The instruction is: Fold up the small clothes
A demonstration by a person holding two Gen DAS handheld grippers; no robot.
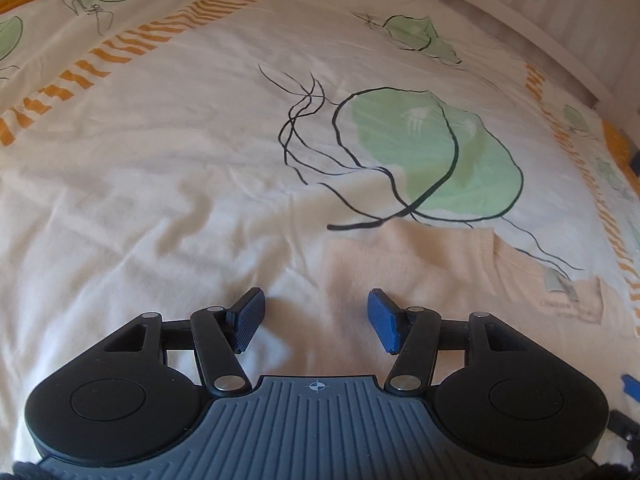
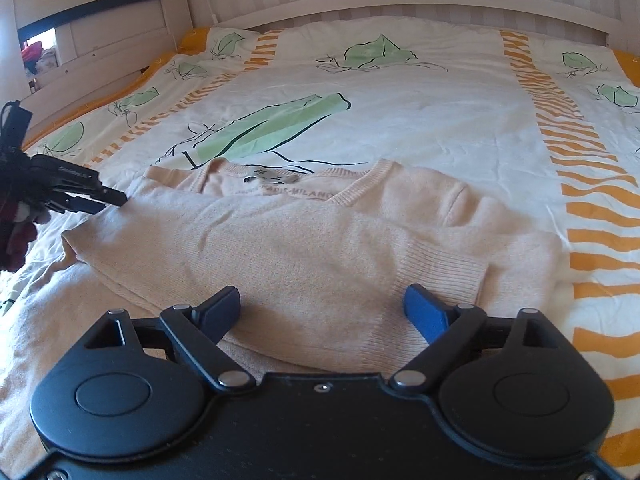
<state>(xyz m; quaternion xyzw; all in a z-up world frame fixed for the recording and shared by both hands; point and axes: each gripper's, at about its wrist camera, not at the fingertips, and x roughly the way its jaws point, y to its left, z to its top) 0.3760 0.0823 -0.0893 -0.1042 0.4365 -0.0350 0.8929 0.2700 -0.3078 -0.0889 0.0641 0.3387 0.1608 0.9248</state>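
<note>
A pale peach knitted sweater (image 2: 320, 248) lies flat on the bed, neckline and label away from me, with a sleeve folded across its front. My right gripper (image 2: 322, 308) is open and empty, just above the sweater's lower part. In the left wrist view the sweater (image 1: 420, 264) lies ahead and to the right. My left gripper (image 1: 316, 316) is open and empty over its left edge. The left gripper also shows in the right wrist view (image 2: 92, 200) at the sweater's left side.
The bed cover (image 2: 420, 112) is white with green leaf prints and orange striped bands. A white headboard (image 2: 400, 8) and striped wall stand at the far end. A wooden bed frame (image 2: 100, 60) runs along the left side.
</note>
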